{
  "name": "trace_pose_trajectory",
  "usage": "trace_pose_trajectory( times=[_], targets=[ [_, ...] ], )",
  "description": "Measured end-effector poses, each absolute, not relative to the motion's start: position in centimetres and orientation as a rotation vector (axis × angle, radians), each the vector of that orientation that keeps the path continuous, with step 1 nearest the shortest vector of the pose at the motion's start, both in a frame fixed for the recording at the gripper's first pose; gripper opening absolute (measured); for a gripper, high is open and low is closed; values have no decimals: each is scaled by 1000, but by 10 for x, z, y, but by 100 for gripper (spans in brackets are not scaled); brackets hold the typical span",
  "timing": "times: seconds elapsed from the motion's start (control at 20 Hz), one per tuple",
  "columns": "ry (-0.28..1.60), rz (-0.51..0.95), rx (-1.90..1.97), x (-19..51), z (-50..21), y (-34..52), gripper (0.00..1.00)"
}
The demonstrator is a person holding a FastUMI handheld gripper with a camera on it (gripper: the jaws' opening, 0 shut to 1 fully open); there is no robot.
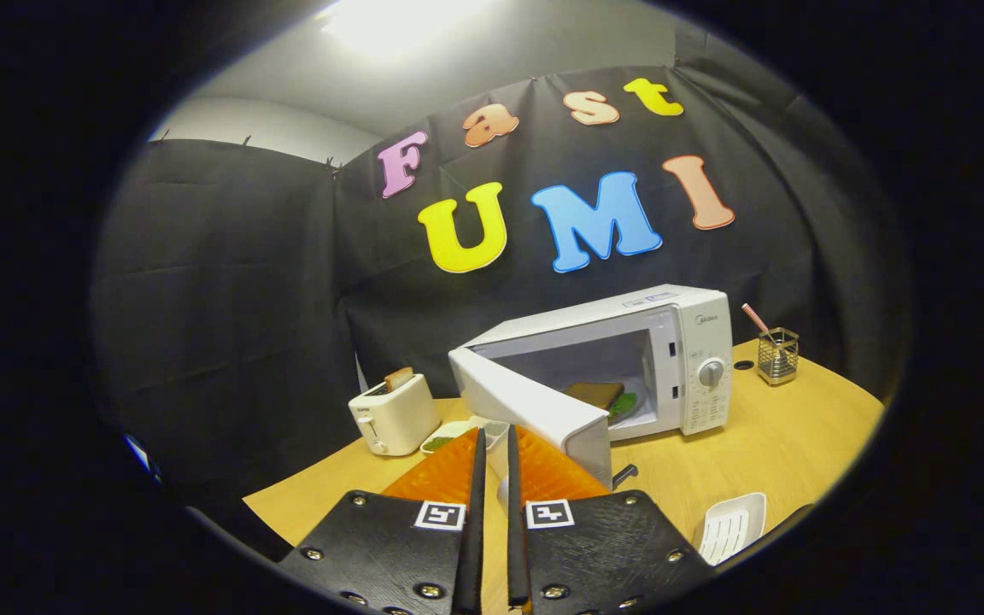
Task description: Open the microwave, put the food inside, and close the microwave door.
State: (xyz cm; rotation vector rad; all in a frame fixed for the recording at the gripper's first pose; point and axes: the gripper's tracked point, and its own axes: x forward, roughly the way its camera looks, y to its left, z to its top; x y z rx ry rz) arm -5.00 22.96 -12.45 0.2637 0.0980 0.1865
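Microwave [629,359] sat on the wooden table [791,436], toward its back, against the black cloth wall. Its door [535,406] stood swung open toward the camera, hinged on the left, leaving the cavity exposed. Inside the cavity was a plate [629,401] carrying a brown slice of bread [594,393] and something green beside it. Control panel with a round knob [711,372] was on the microwave's right side. In the gripper view, the gripper [492,440] had its fingers nearly together, only a narrow slit between them, nothing clamped; the fingertips were just short of the open door's lower edge, slightly to its left. Contact with the door: couldn't tell. Left of the microwave, a white toaster [394,414] stood with a slice of toast sticking out of the top. Between the toaster and the fingertips lay a small white dish [449,434] with green bits on it. Right of the microwave, near the table's far corner, a wire mesh holder [777,354] held a pink straw-like stick. A white ribbed tray [731,525] lay at the table's near edge, right of the fingers.
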Motion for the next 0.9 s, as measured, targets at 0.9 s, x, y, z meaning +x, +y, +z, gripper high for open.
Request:
trace_pose_trajectory(
  times=[0.9],
  targets=[
    [153,-7,276,73,-132,104,11]
  ],
)
